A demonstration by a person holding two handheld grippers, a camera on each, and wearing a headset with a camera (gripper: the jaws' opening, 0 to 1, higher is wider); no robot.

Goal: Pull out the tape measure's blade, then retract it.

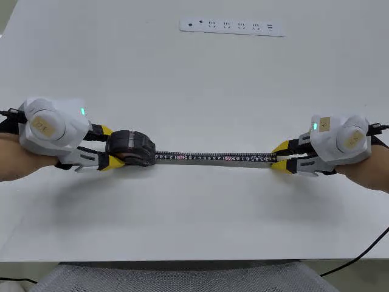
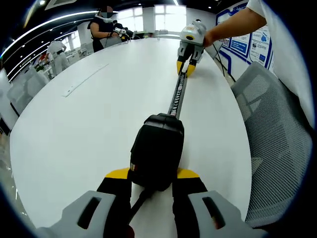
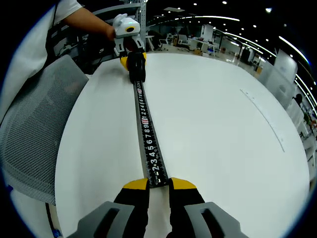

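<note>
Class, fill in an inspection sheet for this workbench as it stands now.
Surface: white table, plain.
Job's things: tape measure case; blade pulled out, stretched across to the right tool.
Clutter: power strip near the far edge.
Grippers: left tool shut on the case; right tool shut on the blade's end.
Cables: black cable off the near right corner.
Surroundings: mesh chair at the near edge; another person beyond the table.

**Colours on my bench**

My left gripper [image 1: 111,146] and right gripper [image 1: 280,156] have white bodies, black fingers with yellow tips, and a green light each. The tape measure's case [image 1: 130,148] is black. Its blade [image 1: 213,157] is dark with white numerals and some red ones. The table [image 1: 182,79] and power strip [image 1: 231,26] are white, and the chair mesh [image 1: 182,277] is grey.
</note>
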